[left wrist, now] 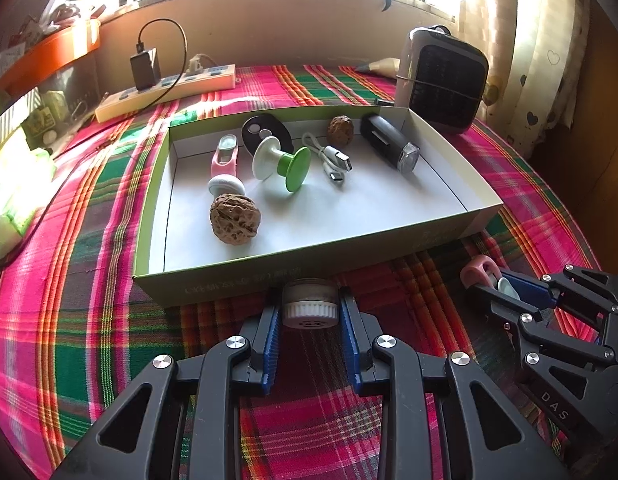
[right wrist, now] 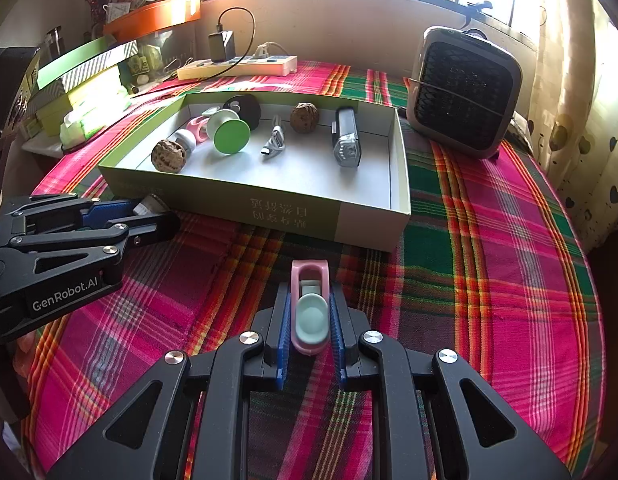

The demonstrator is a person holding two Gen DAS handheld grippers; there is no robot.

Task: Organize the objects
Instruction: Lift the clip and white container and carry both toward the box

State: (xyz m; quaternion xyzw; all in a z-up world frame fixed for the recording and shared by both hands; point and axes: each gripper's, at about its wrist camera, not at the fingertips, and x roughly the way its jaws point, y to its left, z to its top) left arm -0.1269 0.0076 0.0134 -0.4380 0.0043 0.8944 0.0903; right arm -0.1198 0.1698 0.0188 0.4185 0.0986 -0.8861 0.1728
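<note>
Probably light and rigid, the small jar (left wrist: 309, 304) sits low in the frame before the box (left wrist: 237, 280), pinched by the left gripper (left wrist: 309, 322) at its ribbed white cap, while the right gripper (right wrist: 309, 326) grips a smooth pink clip (right wrist: 310, 304).

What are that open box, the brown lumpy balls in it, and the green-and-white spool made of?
Box: looks like cardboard, with thin folded walls, a matte white inside and a printed green outside.
Brown balls: probably walnuts, judging by the wrinkled, dull woody shells.
Spool: likely plastic, smooth and evenly coloured with a soft sheen.
</note>
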